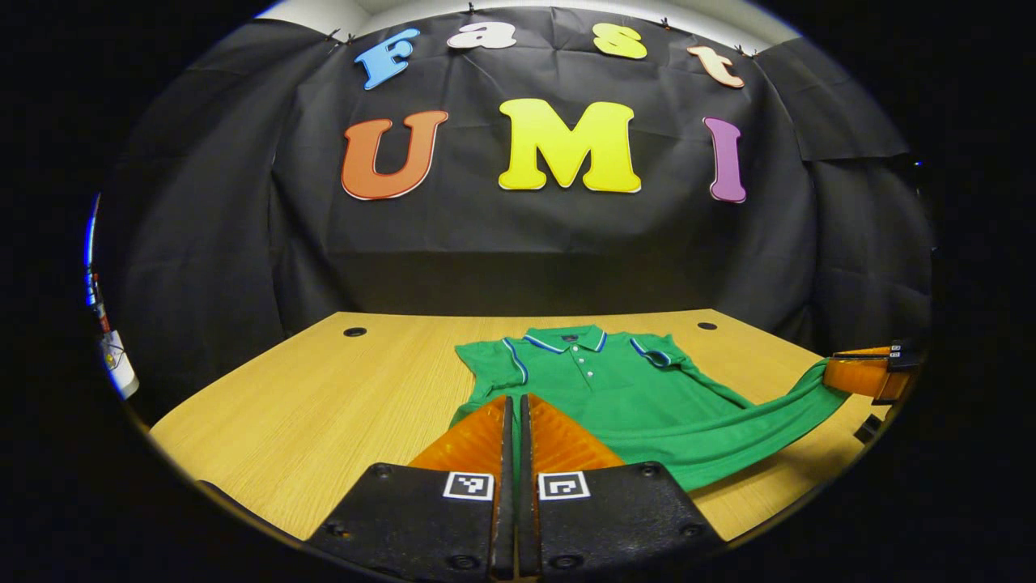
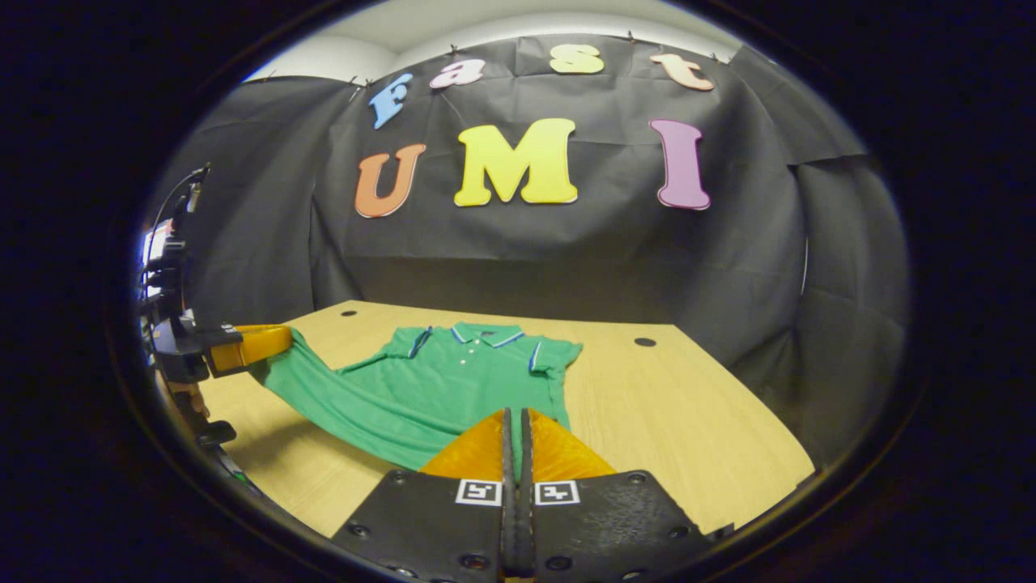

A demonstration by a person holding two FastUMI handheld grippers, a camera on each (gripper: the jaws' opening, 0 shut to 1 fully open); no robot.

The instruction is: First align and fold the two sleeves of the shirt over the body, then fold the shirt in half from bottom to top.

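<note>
A green shirt (image 1: 623, 389) lies face up on the bench (image 1: 324, 421), collar (image 1: 566, 338) toward the booth wall and buttons showing down the placket. Its upper part rests flat on the wood; its lower edge is lifted off the bench and stretched between the two tongs.

In the left gripper view, the left tongs (image 1: 516, 405) sit at the bottom with the fingers drawn together to a thin slit, green cloth pinched in between at one bottom corner. At the right edge of that view the right tongs (image 1: 870, 374) hold the other bottom corner, raised above the bench, the hem sagging in a curve between the two.

In the right gripper view, the right tongs (image 2: 515, 421) have their fingers pressed together with a strip of green cloth caught in the slit. The left tongs (image 2: 247, 344) show at the left edge of that view, clamped on the far corner of the hem, lifted above the bench.

The short sleeves (image 2: 405, 344) lie spread out to the sides, not folded over the body.
</note>
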